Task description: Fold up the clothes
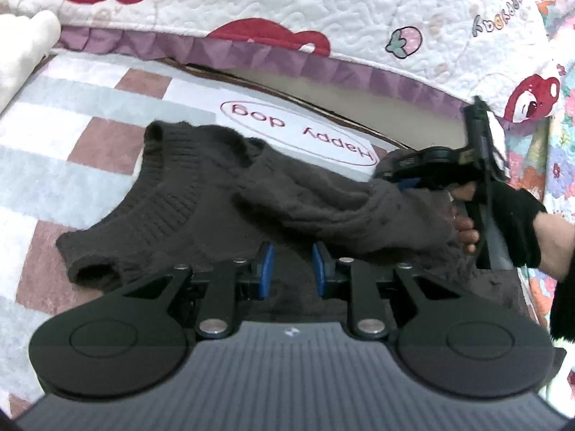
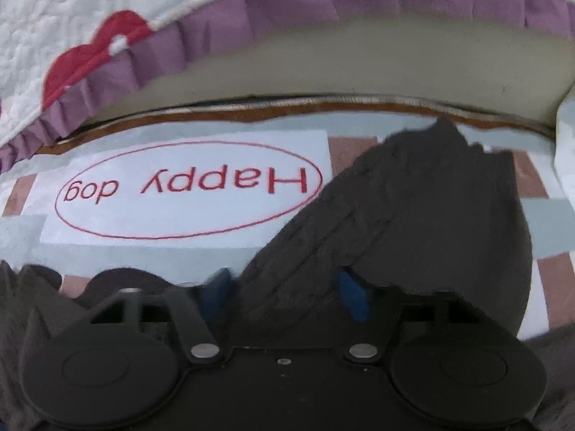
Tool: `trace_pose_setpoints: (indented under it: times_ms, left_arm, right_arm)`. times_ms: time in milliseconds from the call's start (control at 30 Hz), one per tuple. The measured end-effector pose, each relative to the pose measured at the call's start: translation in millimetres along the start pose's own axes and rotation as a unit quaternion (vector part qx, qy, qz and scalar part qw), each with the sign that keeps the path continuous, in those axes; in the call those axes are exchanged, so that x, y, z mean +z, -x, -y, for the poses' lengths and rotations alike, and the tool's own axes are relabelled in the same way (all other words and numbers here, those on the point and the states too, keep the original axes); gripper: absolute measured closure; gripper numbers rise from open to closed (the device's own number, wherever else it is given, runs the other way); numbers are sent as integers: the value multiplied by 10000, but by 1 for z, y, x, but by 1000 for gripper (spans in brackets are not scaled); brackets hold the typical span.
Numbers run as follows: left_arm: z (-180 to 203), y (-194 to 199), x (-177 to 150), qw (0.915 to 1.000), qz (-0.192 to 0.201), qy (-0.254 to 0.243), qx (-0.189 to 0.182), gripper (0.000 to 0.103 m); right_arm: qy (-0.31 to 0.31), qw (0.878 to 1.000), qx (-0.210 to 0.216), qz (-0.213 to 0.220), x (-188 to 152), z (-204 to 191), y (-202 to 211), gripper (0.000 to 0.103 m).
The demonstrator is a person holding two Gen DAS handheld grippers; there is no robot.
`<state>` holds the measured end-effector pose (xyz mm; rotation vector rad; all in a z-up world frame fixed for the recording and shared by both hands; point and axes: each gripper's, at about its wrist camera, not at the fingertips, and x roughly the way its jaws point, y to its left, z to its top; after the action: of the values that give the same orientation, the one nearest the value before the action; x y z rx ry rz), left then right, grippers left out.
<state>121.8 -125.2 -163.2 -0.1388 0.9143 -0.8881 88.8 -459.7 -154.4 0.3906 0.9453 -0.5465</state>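
1. Gripping a raised fold of the dark brown knit sweater (image 2: 402, 215), my right gripper (image 2: 284, 287) is pinching the cloth between its blue pads.
2. I am holding the left gripper (image 1: 293, 264) low over the sweater (image 1: 172, 208), jaws slightly apart with nothing caught between them.
3. I am seeing the sweater lying on the checked "Happy dog" mat (image 1: 54, 136), its ribbed neck toward 10 o'clock.
4. I am seeing the quilted bedspread (image 1: 323, 3) running across 12 o'clock.
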Motion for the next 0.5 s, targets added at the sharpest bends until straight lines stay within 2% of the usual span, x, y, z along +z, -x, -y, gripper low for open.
trace_pose_setpoints:
  times_ms: [33, 133, 233, 300, 367, 400, 433, 500]
  left_arm:
    - [-2, -1, 0, 10000, -38, 45, -18, 80]
    - [-5, 1, 0, 9996, -103, 194, -169, 80]
    - [-1, 5, 1, 9995, -19, 174, -271, 80]
    - [4, 5, 0, 9999, -14, 22, -125, 80]
    - [6, 3, -2, 10000, -63, -18, -27, 79]
    - [6, 2, -4, 10000, -83, 35, -43, 79]
    - [6, 0, -5, 9999, -111, 98, -73, 78]
    - [9, -1, -7, 9997, -180, 135, -114, 76]
  right_arm:
    - [-2, 9999, 30, 150, 0, 3, 6, 93]
    - [-29, 9947, 126, 1019, -4, 16, 52, 94]
    - [177, 9797, 91, 1996, -33, 29, 137, 94]
    - [95, 9725, 132, 2321, -68, 41, 195, 94]
    - [-111, 9778, 402, 2054, -108, 57, 228, 93]
    - [-284, 9822, 521, 1784, -128, 63, 233, 93]
    - [-478, 9858, 630, 1480, -150, 69, 234, 93]
    - [-779, 9920, 807, 578, -187, 75, 217, 93]
